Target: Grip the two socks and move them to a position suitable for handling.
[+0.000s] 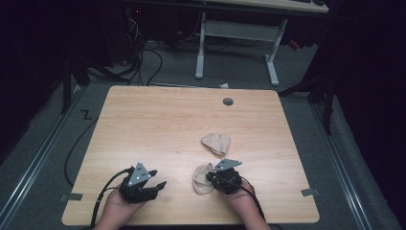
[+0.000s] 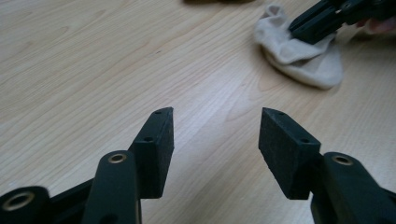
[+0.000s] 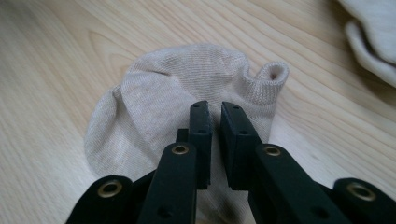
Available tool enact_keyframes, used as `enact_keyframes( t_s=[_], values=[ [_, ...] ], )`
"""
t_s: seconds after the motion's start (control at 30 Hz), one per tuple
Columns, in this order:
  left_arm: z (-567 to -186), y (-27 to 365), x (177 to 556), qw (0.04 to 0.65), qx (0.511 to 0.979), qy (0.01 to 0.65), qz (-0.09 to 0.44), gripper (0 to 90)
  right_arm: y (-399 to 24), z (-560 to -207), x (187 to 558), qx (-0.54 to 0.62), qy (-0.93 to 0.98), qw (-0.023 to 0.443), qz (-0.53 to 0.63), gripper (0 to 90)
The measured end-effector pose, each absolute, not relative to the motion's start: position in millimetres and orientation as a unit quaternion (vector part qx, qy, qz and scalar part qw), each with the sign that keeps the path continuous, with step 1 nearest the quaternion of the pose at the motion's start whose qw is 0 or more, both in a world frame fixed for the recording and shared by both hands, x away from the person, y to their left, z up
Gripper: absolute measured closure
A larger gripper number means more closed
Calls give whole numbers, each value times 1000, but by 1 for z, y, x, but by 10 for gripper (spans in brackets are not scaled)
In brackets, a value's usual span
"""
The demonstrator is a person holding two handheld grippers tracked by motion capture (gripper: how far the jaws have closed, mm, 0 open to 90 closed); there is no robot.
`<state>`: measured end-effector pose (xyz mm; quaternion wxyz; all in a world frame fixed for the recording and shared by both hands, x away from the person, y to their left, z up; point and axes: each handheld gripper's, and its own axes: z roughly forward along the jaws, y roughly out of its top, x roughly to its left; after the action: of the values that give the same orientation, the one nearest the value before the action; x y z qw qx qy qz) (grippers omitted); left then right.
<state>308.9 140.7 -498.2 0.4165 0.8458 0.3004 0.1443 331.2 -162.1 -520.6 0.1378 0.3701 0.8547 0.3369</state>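
Resting low at the left near edge of the surface (image 1: 143,120), the left gripper (image 1: 155,178) sits in a hand that comes in from the bottom of the high view, a cable trailing off its left side. Its fingers (image 2: 159,144) stand wide apart with nothing but bare wood between them, and they point toward the middle of the surface. In the left gripper view, the near sock (image 2: 299,58) lies ahead and to the right, with the other gripper's black tip on top of it.

Further right in the high view, the near sock (image 1: 201,178) lies crumpled on the surface, close to the near edge and just left of the right gripper (image 1: 210,176). That gripper's fingers (image 3: 201,126) are drawn narrow, almost together, over the sock's (image 3: 154,98) beige knit, with a slim gap between the pads; whether they pinch a fold of the cloth cannot be told. The sock's ribbed cuff curls up just beyond the fingertips.

A second sock (image 1: 216,143) of the same colour lies farther out, near the middle of the surface, apart from the first. Its pale edge shows at the top right corner of the right gripper view.
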Motion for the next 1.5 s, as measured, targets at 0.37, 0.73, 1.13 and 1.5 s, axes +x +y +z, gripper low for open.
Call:
enact_keyframes(
  t_s=[0.37,0.73,1.13,1.5],
  values=[
    [-501,118,297,413,859,283,111,513,-133,-522,326,339,866,136,340,829],
    [-504,80,286,415,868,255,91,781,-132,-523,328,335,866,131,348,830],
    [-523,58,293,377,888,252,82,801,-131,-523,328,334,865,133,350,829],
    [-524,67,295,378,882,269,82,823,-135,-523,326,337,864,125,353,819]
  ],
)
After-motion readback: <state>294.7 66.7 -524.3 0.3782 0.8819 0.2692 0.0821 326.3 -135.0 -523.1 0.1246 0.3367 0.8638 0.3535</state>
